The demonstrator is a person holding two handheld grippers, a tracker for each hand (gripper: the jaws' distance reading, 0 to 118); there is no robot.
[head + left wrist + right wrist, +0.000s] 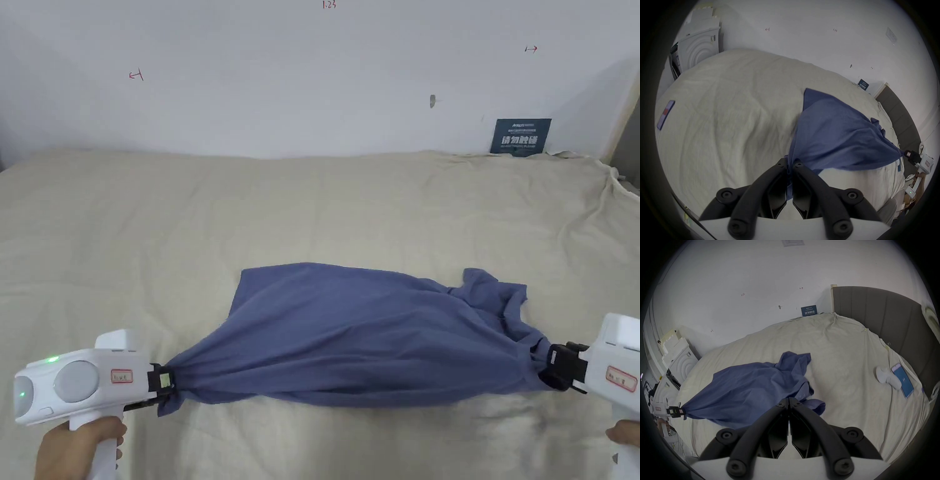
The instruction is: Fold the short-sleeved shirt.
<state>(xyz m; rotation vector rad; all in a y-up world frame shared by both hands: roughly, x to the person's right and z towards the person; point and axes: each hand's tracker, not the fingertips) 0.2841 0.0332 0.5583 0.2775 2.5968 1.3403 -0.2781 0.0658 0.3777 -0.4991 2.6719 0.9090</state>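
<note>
A blue short-sleeved shirt [362,331] lies stretched sideways across the beige bed sheet [312,200], pulled taut between both grippers near the front edge. My left gripper [164,382] is shut on the shirt's bunched left end; the left gripper view has blue cloth [834,129] pinched between its black jaws [790,164]. My right gripper [553,365] is shut on the bunched right end, where a sleeve [494,290] flops beside it. In the right gripper view the jaws [789,402] close on the shirt [745,386], and the left gripper [676,411] shows far off.
A dark blue sign [520,136] leans on the white wall behind the bed. A phone [903,382] and a white object [886,378] lie on the sheet to the right, by the grey headboard [883,318]. Another phone [666,114] lies at the left. A white appliance [698,48] stands beyond the bed.
</note>
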